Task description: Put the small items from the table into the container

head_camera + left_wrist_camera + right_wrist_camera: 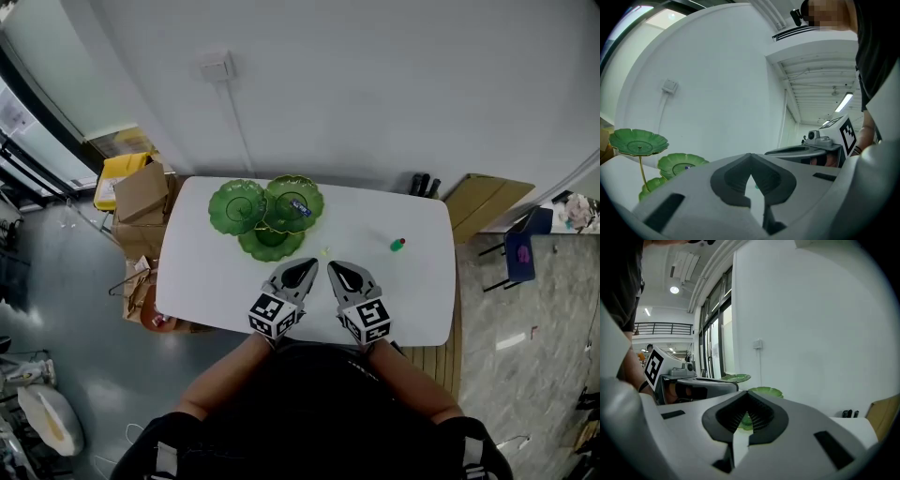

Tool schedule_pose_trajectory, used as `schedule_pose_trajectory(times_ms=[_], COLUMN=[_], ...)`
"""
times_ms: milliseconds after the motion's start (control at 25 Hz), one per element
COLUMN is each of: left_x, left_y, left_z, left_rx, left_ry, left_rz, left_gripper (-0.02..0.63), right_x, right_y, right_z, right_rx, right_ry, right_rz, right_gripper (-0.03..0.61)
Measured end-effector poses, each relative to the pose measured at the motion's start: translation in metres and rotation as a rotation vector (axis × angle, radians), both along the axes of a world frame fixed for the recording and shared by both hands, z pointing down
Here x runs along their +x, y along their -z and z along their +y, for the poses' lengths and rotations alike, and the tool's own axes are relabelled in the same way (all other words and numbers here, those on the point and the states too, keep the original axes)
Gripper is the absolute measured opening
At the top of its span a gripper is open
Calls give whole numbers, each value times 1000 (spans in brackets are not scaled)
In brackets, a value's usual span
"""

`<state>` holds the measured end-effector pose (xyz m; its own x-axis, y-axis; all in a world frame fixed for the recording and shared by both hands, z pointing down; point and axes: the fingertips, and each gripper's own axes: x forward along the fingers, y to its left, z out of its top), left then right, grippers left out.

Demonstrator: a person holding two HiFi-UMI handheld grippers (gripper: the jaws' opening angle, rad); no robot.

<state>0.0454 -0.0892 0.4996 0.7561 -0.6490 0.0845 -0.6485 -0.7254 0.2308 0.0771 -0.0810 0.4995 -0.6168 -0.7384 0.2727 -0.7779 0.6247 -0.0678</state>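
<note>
The small green item with a red tip (398,245) lies alone on the right side of the white worktop (197,272), well apart from the green leaf-shaped tiered container (230,220) at the back. A blue piece (299,207) sits in one of the container's dishes. The green item looks light and rigid and may roll, so a pinch across its middle seems safest. The left tool (302,266) and right tool (337,269) are both pressed together on nothing, side by side near the front edge. No brand or writing is readable; only the square markers on the tools' cubes show
</note>
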Motion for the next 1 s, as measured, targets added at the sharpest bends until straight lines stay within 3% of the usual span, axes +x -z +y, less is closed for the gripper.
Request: schedule_pose_trajectory(times_ms=[440,1000], left_x=[-25,-54], left_y=[2,-4], left_z=[-1,9], left_rx=[-12,-15], left_ry=[-122,-188], left_rz=[9,27], left_gripper=[8,8], right_x=[-34,-63], right_y=[3,-1], right_z=[1,19], right_rx=[-15,-13], right_ry=[-89,-158], right_rz=[13,23], right_gripper=[17,17])
